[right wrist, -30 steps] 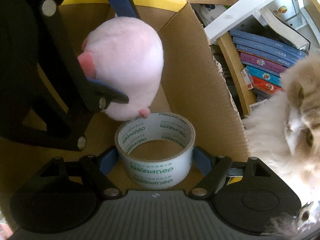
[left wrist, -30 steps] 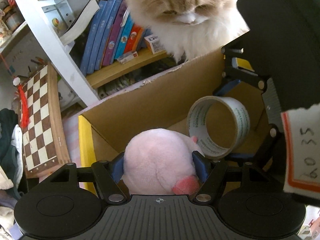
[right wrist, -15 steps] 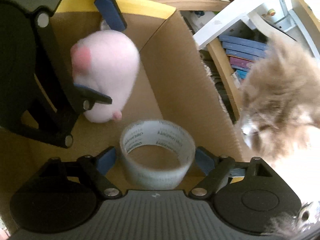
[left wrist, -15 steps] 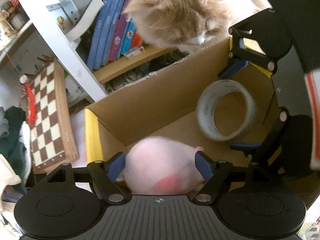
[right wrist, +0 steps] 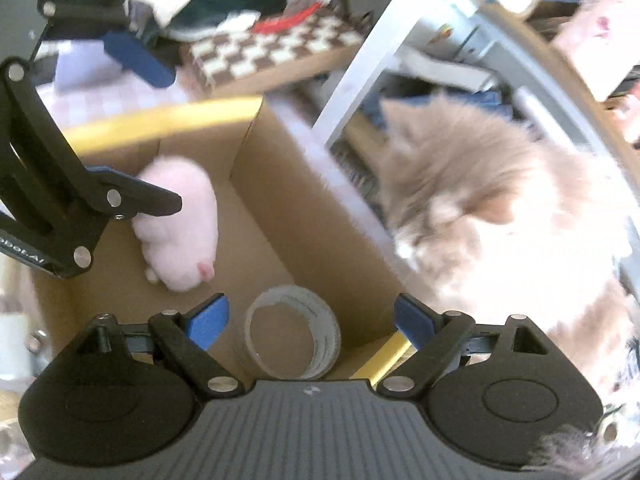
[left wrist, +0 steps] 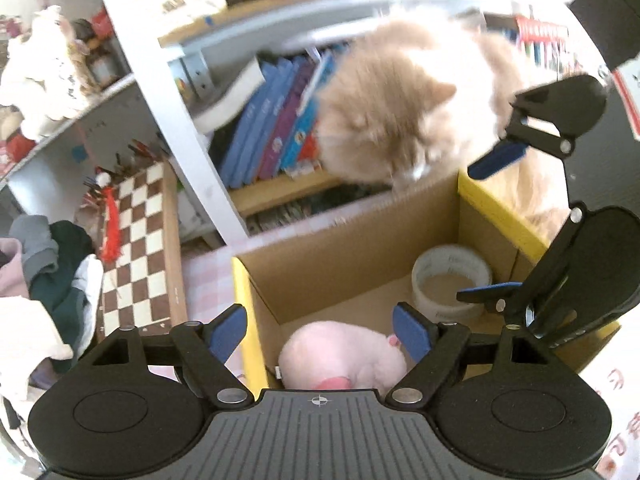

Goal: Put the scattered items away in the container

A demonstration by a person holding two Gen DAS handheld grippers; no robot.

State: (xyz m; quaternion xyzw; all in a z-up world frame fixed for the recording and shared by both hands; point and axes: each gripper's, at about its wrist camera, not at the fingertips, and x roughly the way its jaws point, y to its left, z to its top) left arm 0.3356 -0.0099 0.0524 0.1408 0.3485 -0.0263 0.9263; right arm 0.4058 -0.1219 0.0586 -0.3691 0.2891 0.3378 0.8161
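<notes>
Nearest in the left wrist view, the left gripper (left wrist: 320, 330) has its blue-padded jaws spreading, and nothing is pressed between them; the soft round pink plush toy (left wrist: 344, 360) lies below them on the floor of the open brown cardboard box with yellow-taped rim (left wrist: 244, 300), at about 6 o'clock in that view. In the right wrist view the right gripper (right wrist: 310, 320) is likewise widening, its pads clear of the clear roll of packing tape on a white core (right wrist: 294, 338), which lies with its hole facing up on the box floor at 6 o'clock, close to the box corner. Toy and tape lie apart, both inside the container.

The step in hand looks like the release and withdrawal. To do it well, I judge both grippers should leave straight up, jaws kept wide so neither pad drags the plush fur or tips the roll, and each should clear the yellow rim before swinging sideways.

Farther off, at 1 o'clock in the left view, a fluffy cream and tan cat (left wrist: 404, 108) leans its head over the far box wall; move slowly near it. Beyond, at 9 o'clock, a brown and white wooden chessboard (left wrist: 136, 248) leans near a white bookshelf with blue-spined books (left wrist: 264, 128)
</notes>
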